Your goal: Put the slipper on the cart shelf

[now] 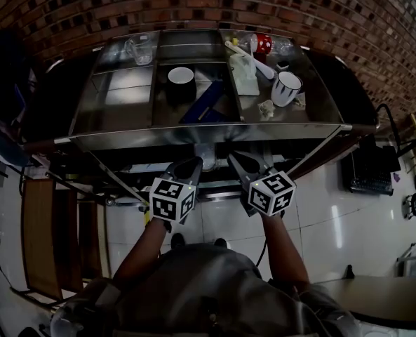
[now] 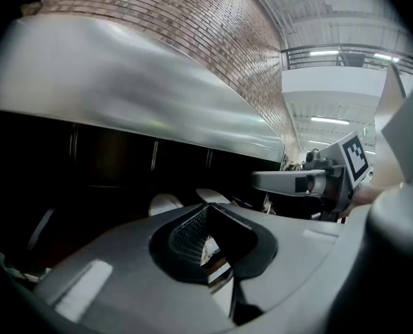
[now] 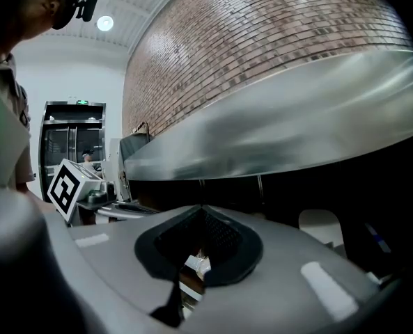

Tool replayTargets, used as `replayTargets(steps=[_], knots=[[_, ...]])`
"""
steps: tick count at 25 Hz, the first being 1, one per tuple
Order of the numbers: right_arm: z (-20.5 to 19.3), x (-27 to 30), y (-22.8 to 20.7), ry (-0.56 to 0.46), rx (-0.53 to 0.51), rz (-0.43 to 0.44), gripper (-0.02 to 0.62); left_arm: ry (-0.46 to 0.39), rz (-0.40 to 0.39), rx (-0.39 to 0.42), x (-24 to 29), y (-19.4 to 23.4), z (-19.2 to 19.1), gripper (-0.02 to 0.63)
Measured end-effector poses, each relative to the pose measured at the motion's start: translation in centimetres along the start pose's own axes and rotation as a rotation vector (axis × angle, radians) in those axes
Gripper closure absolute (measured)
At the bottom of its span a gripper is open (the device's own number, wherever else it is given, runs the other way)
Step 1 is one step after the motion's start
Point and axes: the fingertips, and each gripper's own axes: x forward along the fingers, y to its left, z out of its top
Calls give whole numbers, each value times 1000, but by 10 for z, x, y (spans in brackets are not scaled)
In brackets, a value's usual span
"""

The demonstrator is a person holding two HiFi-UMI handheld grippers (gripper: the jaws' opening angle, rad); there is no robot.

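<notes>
A steel cart [image 1: 208,135] stands against a brick wall, its top tray full of kitchenware. Both grippers hover just before its front edge, side by side and pointing at it. My left gripper [image 1: 191,167] is shut with nothing between its jaws, and so is my right gripper [image 1: 240,163]. In the left gripper view the shut jaws [image 2: 206,218] face the dark space under the cart top, where two pale rounded shapes [image 2: 166,204] lie. The right gripper view shows shut jaws [image 3: 203,220] and one pale shape [image 3: 322,227]. I cannot tell whether these are slippers.
On the cart top are a glass [image 1: 140,49], a white bowl [image 1: 181,75], a flat blue thing [image 1: 204,102], a white mug [image 1: 286,88] and a red-capped bottle [image 1: 264,44]. A wooden chair [image 1: 43,237] stands at the left, a black crate [image 1: 367,168] at the right.
</notes>
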Motion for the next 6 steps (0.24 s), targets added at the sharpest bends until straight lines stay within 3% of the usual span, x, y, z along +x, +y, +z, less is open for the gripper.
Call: replayTargets(steps=[6], knots=[[1, -3, -3, -1, -1, 3, 595, 5, -3, -5, 3, -3, -2, 598]])
